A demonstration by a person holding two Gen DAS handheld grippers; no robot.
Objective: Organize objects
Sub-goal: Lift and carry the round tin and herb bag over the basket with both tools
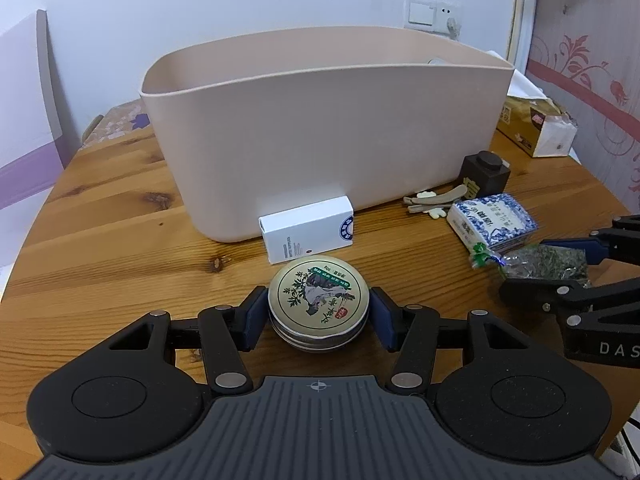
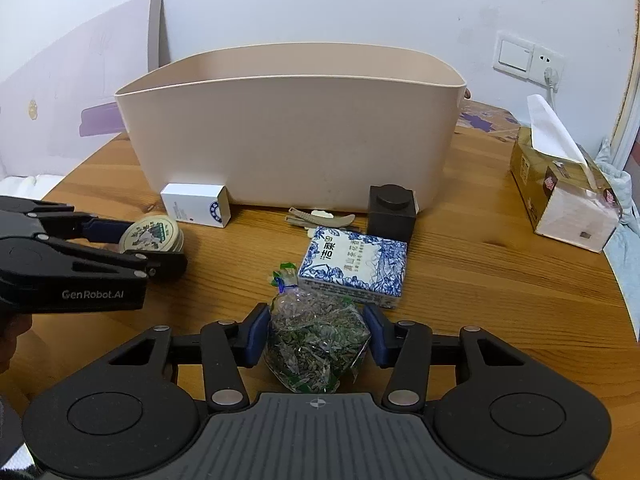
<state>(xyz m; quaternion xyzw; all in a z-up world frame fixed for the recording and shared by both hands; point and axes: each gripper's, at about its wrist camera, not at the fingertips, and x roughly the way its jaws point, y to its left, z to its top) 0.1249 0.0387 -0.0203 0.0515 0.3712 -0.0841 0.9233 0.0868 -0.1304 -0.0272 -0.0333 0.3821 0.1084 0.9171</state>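
left gripper [image 1: 319, 314] jaws snug on the round tin [image 1: 319, 307], near the table's [image 1: 100, 216] front edge | right gripper [image 2: 316, 334] pinching the tea-leaf bag [image 2: 318, 344] | tip: lift both straight up, clear the beige bin's [image 2: 288, 140] rim; go gentle, that bag's crinkly

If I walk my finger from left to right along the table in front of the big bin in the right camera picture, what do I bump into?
Round metal tin with a plant picture, held in the left gripper → white cardboard box → beige hair clips → dark brown square jar with round lid → gold tissue box.
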